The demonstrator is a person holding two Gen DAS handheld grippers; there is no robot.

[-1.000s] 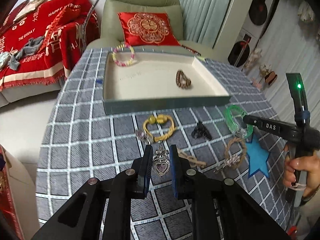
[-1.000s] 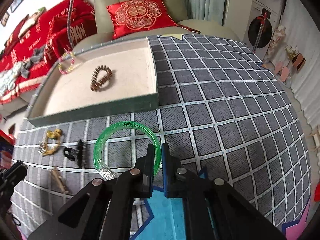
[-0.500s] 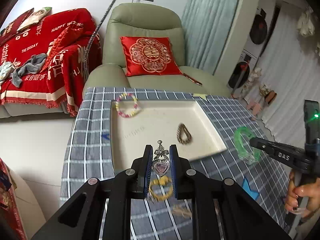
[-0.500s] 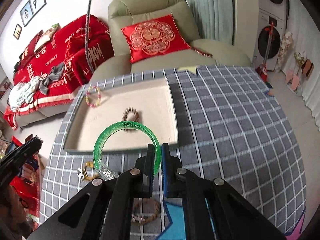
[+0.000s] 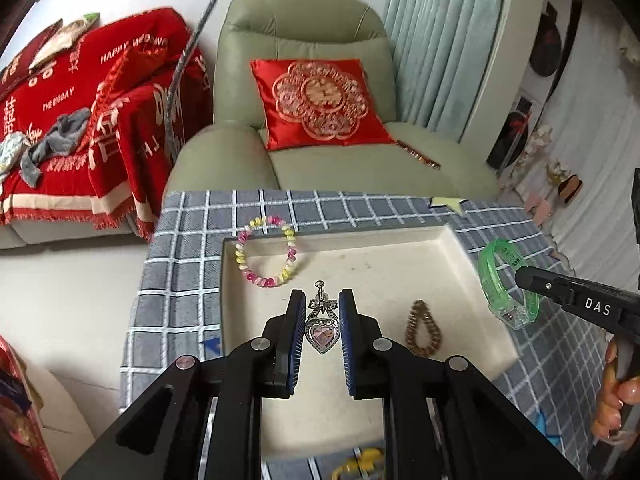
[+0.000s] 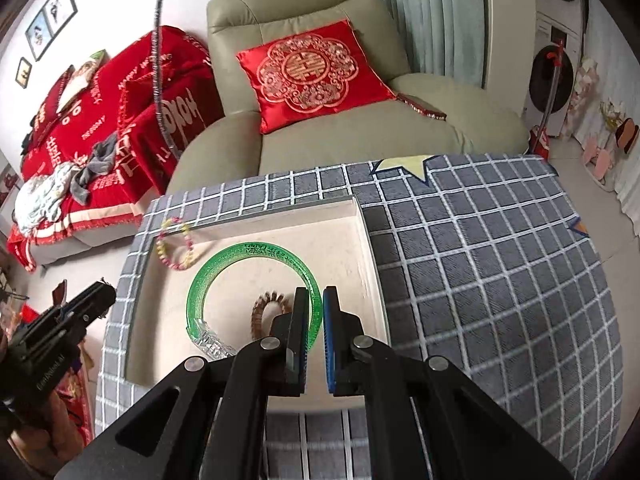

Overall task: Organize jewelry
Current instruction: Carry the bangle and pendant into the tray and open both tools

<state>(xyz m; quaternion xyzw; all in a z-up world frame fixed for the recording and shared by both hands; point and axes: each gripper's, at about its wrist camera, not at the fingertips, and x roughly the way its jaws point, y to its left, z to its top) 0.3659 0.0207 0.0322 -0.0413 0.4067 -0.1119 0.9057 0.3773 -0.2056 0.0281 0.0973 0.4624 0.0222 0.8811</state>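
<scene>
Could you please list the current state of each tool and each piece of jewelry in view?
Left tool: shut on heart pendant, above tray.
Right tool: shut on green bangle, above tray.
Pastel bead bracelet: draped over tray's far rim.
Brown bead bracelet: lying inside tray.

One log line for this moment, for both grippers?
left gripper: holds heart pendant over tray | right gripper: holds green bangle over tray

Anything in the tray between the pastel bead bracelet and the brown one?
Left wrist view: only bare tray floor between pastel bracelet and brown bracelet.
</scene>
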